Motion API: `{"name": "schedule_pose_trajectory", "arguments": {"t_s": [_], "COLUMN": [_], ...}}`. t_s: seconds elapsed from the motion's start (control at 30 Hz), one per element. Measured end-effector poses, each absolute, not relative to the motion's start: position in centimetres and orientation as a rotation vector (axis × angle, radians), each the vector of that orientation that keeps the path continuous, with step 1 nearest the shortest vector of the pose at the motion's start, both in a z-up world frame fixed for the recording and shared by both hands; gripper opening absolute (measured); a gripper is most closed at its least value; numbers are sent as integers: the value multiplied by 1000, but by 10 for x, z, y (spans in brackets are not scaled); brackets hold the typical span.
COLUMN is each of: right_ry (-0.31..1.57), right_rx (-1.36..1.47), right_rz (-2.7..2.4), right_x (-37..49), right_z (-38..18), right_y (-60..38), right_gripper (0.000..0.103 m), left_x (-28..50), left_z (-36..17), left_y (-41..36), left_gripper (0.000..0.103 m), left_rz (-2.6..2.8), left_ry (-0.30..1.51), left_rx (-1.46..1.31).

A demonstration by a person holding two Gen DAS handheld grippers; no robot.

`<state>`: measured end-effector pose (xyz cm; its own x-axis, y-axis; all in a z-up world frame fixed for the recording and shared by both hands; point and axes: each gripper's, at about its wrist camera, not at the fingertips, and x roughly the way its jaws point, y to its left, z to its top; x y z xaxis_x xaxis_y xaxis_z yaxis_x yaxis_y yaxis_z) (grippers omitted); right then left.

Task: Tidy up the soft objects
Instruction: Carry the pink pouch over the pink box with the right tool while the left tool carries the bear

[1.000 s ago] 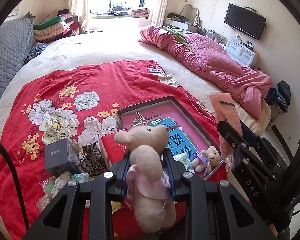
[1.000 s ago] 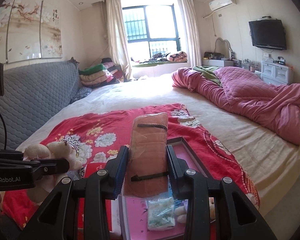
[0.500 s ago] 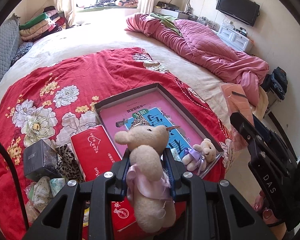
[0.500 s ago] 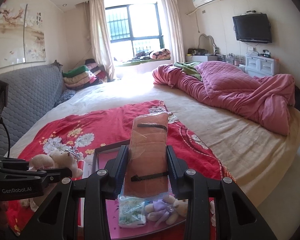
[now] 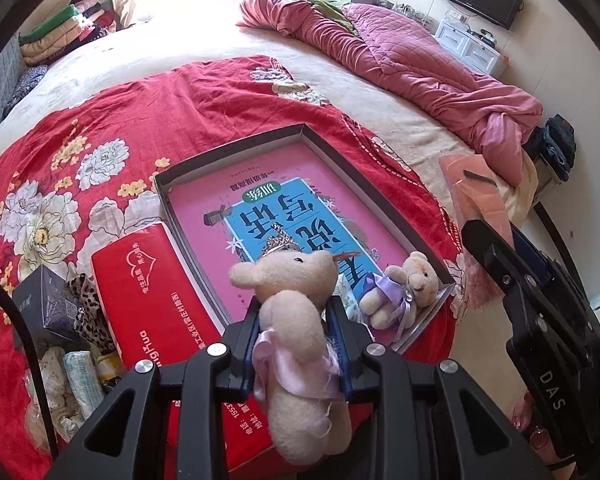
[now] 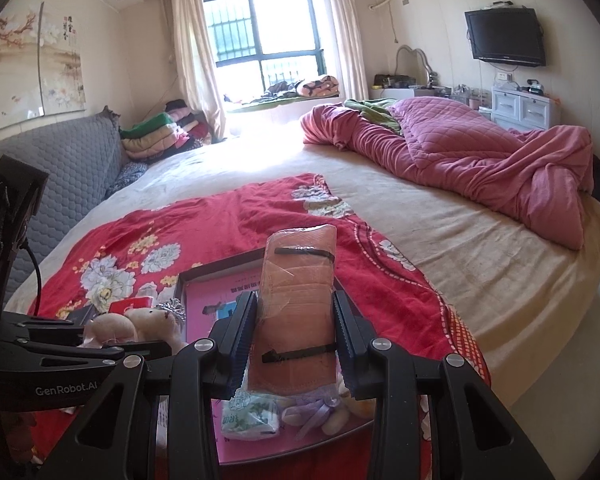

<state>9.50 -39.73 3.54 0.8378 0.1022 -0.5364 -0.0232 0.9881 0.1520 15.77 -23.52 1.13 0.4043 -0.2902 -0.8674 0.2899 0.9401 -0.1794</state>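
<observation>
The left gripper (image 5: 296,344) is clamping its jaws on a cream plush bear (image 5: 300,320), long axis along the jaws, head forward over the grey tray (image 5: 228,152) on the bed. The right gripper (image 6: 294,340) is gripping a wrapped orange mask pack (image 6: 298,292) lengthwise. Only the left view is showing the red tissue pack (image 5: 152,292).

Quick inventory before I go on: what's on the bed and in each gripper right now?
Tray: one, dark-rimmed, on the red floral blanket.
Book: one, pink and blue, in the tray.
Small bear: one, cream with lilac bow, tray's near corner.
Tissue pack: one, red, left of the tray.
Dark box: one, far left.
Quilt: one, pink, bunched far right.
Left gripper: shut on crowned cream bear.
Right gripper: shut on orange packet.
</observation>
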Motion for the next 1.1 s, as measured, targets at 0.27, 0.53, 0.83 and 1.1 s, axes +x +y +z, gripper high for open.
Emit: {"name": "schedule_pose_trajectory", "arguments": {"t_s": [0.27, 0.53, 0.83, 1.1], "right_ry": [617, 662, 729, 801], "right_rx": [152, 160, 174, 142], "right_rz": [86, 94, 112, 148], "right_x": [101, 107, 113, 118], "right_z": [22, 10, -5, -20], "right_y": [-399, -402, -404, -396], "right_gripper": [38, 38, 38, 38], "left_x": [163, 169, 176, 178], "left_z": [-8, -21, -32, -41], "left_y": [-245, -252, -258, -257], "left_gripper": [31, 31, 31, 31], "left_rz": [-379, -373, -374, -368], "left_ry": [1147, 1184, 1213, 1238], "left_rx": [25, 64, 84, 81]}}
